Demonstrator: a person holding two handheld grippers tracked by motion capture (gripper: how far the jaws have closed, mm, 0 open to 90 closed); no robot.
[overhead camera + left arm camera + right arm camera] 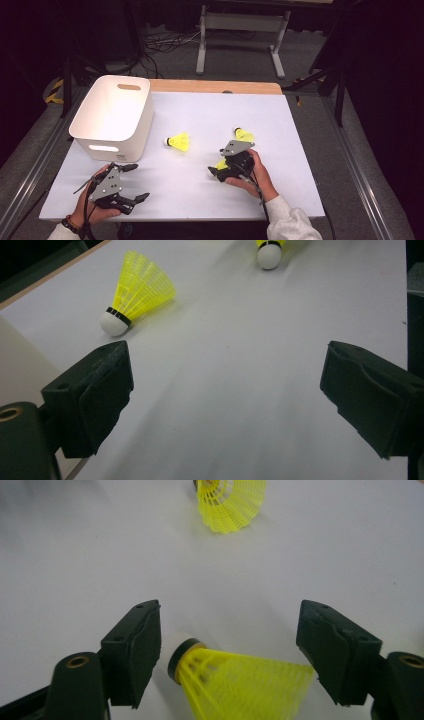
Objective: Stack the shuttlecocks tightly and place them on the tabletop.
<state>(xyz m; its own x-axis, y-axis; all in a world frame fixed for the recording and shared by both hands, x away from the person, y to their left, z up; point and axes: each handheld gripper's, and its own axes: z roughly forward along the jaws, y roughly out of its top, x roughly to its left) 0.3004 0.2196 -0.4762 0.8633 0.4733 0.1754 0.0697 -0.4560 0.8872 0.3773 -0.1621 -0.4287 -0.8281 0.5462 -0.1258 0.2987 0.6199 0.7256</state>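
My right tool point(230, 645) has its jaws spread wide, with a shuttlecock point(240, 680) lying between them on the bench point(75, 555). Its white cork sits right against the left jaw as the right gripper view shows it; I can't tell if it actually touches. The yellow skirt fans toward the other jaw, and its rim comes close to that jaw, contact unclear. No squeeze on it, so I read this as not gripped, resting on the white surface. In the high view the right tool point(220, 165) is near the bench's front right, and a bit of yellow from that shuttlecock point(221, 164) peeks out at the jaws.

A second shuttlecock point(244, 134) lies just beyond the right tool, cork pointing away; in the right gripper view it is the one ahead point(230, 502), skirt opening toward the camera.

A third shuttlecock point(178, 142) lies mid-bench, cork toward the bin point(95, 140), well apart from both tools.

My left tool point(134, 182) is at the front left, jaws wide apart, nothing between them, just bare bench in the left gripper view point(227, 390). The third shuttlecock point(137, 292) lies ahead of its left jaw, apart from it. The white bin stands at the bench's left, just beyond the left tool.
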